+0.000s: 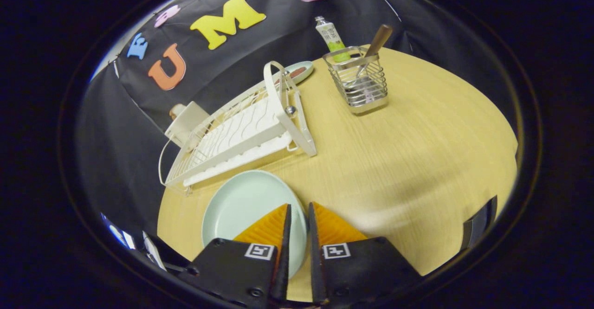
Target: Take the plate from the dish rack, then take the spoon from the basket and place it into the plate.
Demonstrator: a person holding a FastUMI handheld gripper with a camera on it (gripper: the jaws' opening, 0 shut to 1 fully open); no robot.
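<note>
In the gripper view, the pale green plate (pixel 246 207) is seen lying flat on the table (pixel 417 160), just in front of the white dish rack (pixel 241 132), its near rim between the fingers. The gripper (pixel 298 211) is nearly closed, a narrow gap being left; whether the rim is pinched cannot be told. The plate step is judged done or nearly so. The spoon (pixel 373 49) is stood in the wire basket (pixel 359 84), well beyond. It is best approached from above and gripped by the handle.
</note>
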